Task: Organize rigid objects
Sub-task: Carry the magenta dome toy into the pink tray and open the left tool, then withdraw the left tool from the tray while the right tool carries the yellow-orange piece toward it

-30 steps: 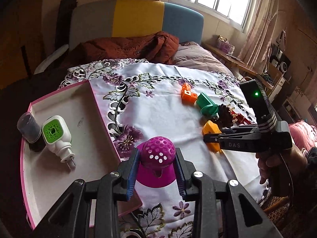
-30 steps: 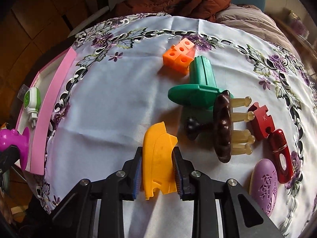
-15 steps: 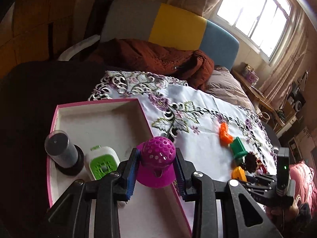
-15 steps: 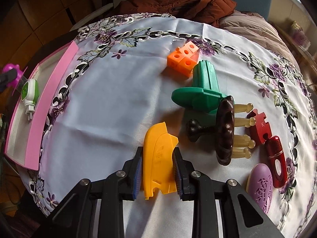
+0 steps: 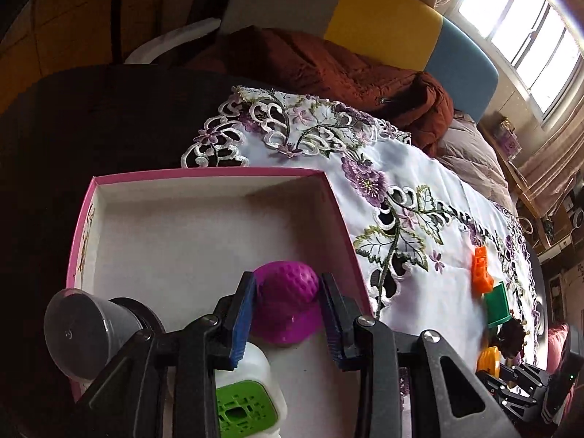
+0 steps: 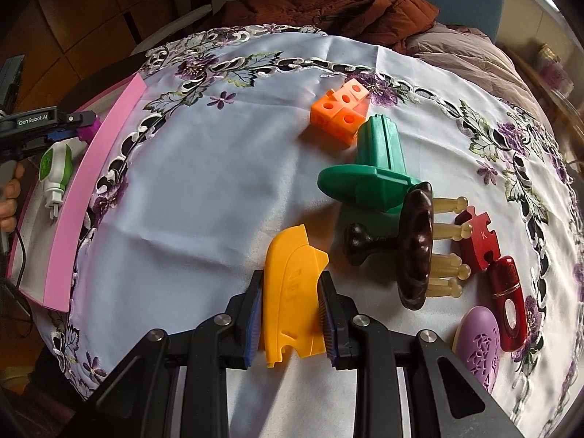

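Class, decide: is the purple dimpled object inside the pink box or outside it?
Inside. The purple object, gripped by the left gripper, sits within the pink box's walls, over its white floor; touching it cannot be told.

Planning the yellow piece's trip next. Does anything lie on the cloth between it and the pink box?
Nothing visible does. The yellow piece, in the right gripper, faces bare tablecloth up to the pink box; the other toys lie to its right.

Box left on tablecloth; toy cluster right of it.
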The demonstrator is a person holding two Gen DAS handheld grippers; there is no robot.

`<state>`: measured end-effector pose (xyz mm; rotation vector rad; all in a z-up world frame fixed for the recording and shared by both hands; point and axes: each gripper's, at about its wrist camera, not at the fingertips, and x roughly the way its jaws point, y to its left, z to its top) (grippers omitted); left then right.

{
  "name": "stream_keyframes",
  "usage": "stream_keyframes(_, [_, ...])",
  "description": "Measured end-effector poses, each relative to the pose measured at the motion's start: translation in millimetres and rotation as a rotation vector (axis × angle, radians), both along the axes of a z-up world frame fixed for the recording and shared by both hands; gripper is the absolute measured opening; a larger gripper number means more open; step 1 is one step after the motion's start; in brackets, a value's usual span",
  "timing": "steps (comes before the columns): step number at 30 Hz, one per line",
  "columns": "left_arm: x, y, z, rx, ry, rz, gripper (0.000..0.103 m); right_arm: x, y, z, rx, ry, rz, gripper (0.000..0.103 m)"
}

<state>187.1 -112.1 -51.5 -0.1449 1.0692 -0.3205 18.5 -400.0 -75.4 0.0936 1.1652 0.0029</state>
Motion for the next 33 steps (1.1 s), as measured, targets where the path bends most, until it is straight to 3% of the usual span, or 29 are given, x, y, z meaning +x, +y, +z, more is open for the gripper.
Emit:
stream_keyframes(2, [-2,3,2,-0.004,-0.005,0.008,0.044,0,0,0,0.000,0.000,0.000,0.028])
stream_keyframes(14, [-69,12,46,0.095,-0.201,0.012,0.045,3,4,0,-0.029,-0.007,0.016,0.028])
stream_keyframes(23, [-118,24,47,0.116,-0.203,0.018,0.045,1,6,-1,-0.058,-0.018,0.031,0.028])
stream_keyframes(33, [-143,35,40,0.140,-0.202,0.020,0.045,-1,9,0,-0.082,-0.027,0.044,0.028])
